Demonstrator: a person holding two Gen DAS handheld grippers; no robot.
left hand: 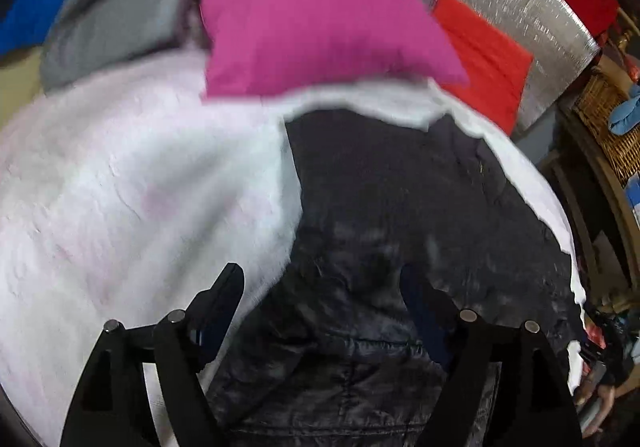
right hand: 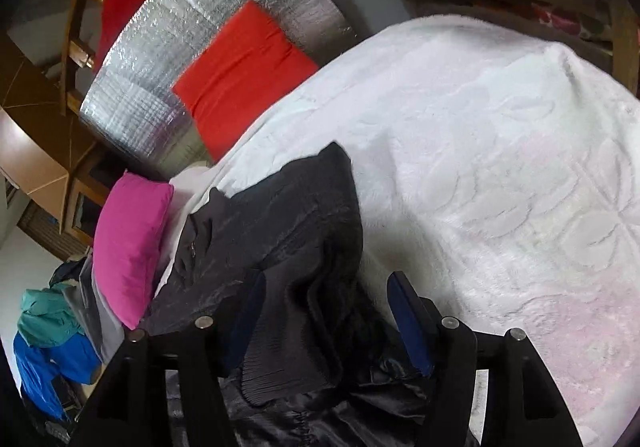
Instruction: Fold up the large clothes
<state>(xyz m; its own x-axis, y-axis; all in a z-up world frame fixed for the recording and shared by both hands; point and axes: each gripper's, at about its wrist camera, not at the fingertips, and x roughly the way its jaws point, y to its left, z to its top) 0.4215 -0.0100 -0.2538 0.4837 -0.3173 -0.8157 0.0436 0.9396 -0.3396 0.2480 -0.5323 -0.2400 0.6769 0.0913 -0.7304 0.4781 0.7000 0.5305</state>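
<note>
A dark quilted jacket (left hand: 420, 231) lies spread on a white plush blanket (left hand: 120, 199) covering a bed, seen through the left wrist camera, where the left gripper (left hand: 320, 287) hovers with its jaws wide apart, one finger over the blanket and the other over the jacket's shiny fabric, clamped on nothing. Far left in that view sit a blue garment (left hand: 32, 15) and a grey cushion (left hand: 116, 19); a magenta pillow (left hand: 312, 19) rests at the head of the bed just beyond the jacket, beside a red cushion (left hand: 480, 59) leaning on a silver foil panel (left hand: 520, 7), with a wicker basket (left hand: 608, 119) at the far right edge. In the right wrist view, a heap of blue and teal clothes (right hand: 48, 339) sits at lower left, then the magenta pillow (right hand: 132, 243), the foil panel (right hand: 200, 31) and red cushion (right hand: 244, 71). The jacket (right hand: 280, 215) is bunched at the blanket's (right hand: 500, 167) left edge, a ribbed fold of it rising between the fingers of the right gripper (right hand: 324, 287), whose jaws stand apart and are not closed on the cloth. The embossed blanket fills the right of the frame.
</note>
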